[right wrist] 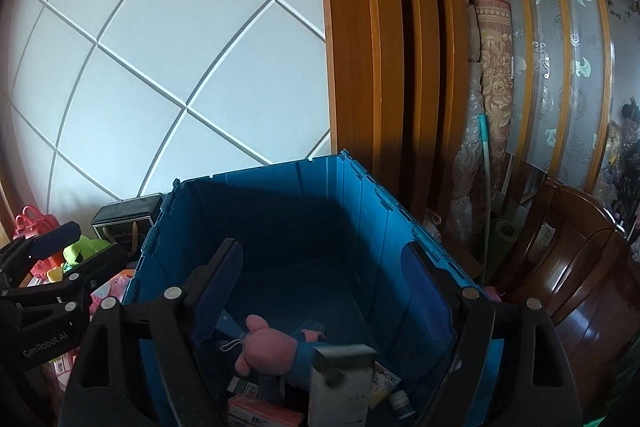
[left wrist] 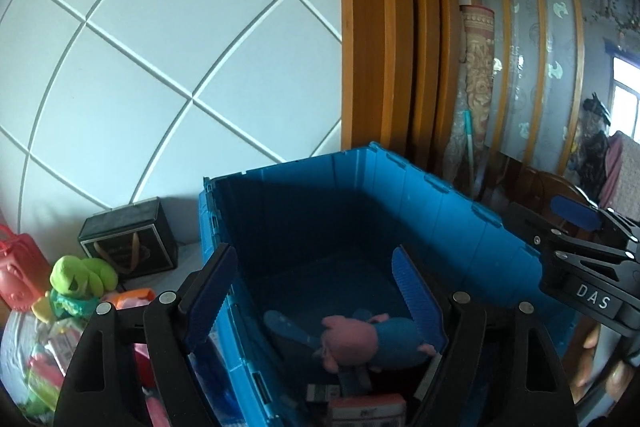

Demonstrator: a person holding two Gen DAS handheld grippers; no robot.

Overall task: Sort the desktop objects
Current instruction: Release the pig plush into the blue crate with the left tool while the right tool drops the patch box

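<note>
Evidently both claws hang spread wide and empty over the blue crate (right wrist: pixel 352 227), the left claw (left wrist: pixel 316 299) and right claw (right wrist: pixel 332 291) seemingly done dropping things. Below, the pink plush pig (right wrist: pixel 272 347) lies on the crate floor among small boxes (right wrist: pixel 340 383), long axis roughly crosswise, head toward the left wall. More toys (left wrist: pixel 80 275) wait on the counter beside the crate.

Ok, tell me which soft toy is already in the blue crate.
The pink pig plush in blue clothes, lying on the blue crate floor. The green plush sits outside, left of the crate.
</note>
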